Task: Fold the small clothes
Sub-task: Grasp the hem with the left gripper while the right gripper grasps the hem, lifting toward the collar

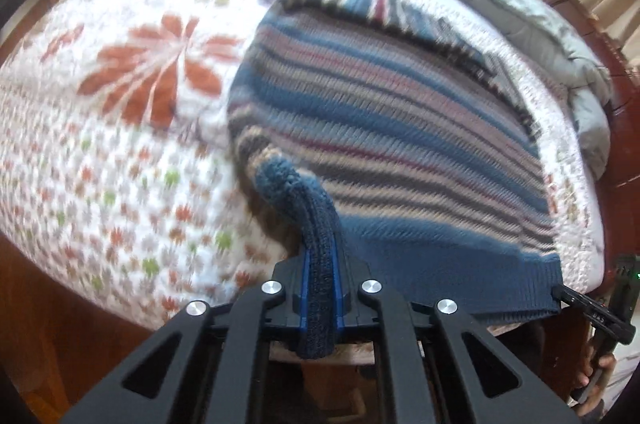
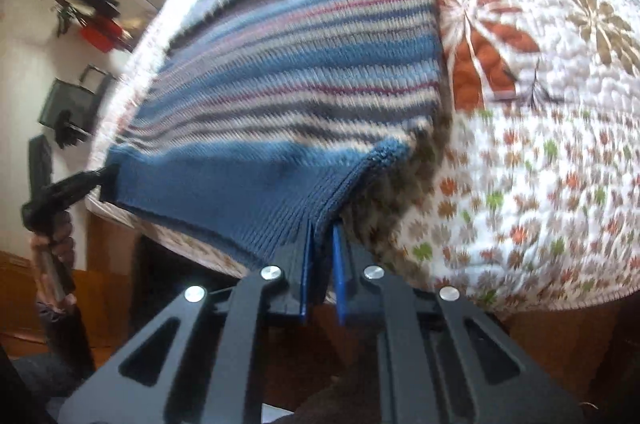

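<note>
A striped knit sweater (image 1: pixel 392 112) in blue, grey, beige and maroon lies on the floral bedspread (image 1: pixel 120 128), its blue ribbed hem toward me. My left gripper (image 1: pixel 320 264) is shut on one hem corner, which bunches up between the blue pads. My right gripper (image 2: pixel 322 244) is shut on the hem's other corner (image 2: pixel 352 180). The right gripper's tip also shows in the left wrist view (image 1: pixel 560 294), on the hem's far end. The left gripper shows in the right wrist view (image 2: pixel 92 180) at the hem's left end. The sweater (image 2: pixel 304 64) is lifted and stretched between them.
A grey duvet (image 1: pixel 520 4) is bunched along the far side of the bed. A dark wooden bed frame (image 1: pixel 616 128) runs along the right. Dark objects hang on the white wall (image 2: pixel 80 8) left of the bed. Wooden floor lies below the bed's near edge.
</note>
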A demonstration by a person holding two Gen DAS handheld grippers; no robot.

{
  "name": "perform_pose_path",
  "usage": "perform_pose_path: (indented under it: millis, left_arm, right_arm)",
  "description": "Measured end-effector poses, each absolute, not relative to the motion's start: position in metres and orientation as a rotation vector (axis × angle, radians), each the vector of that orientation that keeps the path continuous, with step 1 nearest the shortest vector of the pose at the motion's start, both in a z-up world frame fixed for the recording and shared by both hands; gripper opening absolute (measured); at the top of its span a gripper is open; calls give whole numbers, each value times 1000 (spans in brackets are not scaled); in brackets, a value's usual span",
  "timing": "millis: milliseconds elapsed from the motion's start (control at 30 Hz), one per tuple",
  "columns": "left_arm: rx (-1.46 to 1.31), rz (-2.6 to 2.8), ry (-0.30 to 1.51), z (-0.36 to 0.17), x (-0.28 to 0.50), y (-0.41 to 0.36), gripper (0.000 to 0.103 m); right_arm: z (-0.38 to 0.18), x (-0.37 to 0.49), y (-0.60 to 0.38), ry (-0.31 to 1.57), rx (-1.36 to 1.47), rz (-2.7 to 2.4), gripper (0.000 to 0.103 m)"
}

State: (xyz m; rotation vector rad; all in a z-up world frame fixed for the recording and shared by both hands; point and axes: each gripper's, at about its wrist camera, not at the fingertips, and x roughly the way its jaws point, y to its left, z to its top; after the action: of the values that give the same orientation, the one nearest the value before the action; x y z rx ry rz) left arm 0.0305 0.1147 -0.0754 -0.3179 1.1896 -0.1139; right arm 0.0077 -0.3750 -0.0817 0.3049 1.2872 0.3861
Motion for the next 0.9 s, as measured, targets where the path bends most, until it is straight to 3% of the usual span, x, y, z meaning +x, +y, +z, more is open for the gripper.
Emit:
perform_pose_path:
  millis: [233,500,533,600,667,767,833,867,900]
  left_arm:
    - [-312,-109,1119,-51,87,109,9]
    - [-336,-84,1156,-79,157,115,10]
    - [-327,-75,1162,-85,165,115,12]
    - [-288,-16,1165,-93,180,118,34]
    - [-273,42,1151,-94,188,127,43]
    - [-279,47,1117,-86,189,138,46]
    - [-256,26,1103,-81,188,139,47]
    - [-230,10,1099,-79,188,136,48]
    - [-190,-11,1095,-76,188,130,49]
  right_arm:
    - [-48,64,-389,1209,291,373,8]
    - [-62,150,-395,1215,276,295,0]
    - [-65,158,-397,1219,259,266,0]
    - [-76,173,-404,1236,253,232,0]
    - [-83,180,-410,1253,260,213,6]
    - [-88,181,-414,1266,250,222,12]
    - [-86,178,-410,1258,231,244,29]
    - [-86,177,-407,1259,220,258,43]
    - [-85,177,-402,1261,204,274,48]
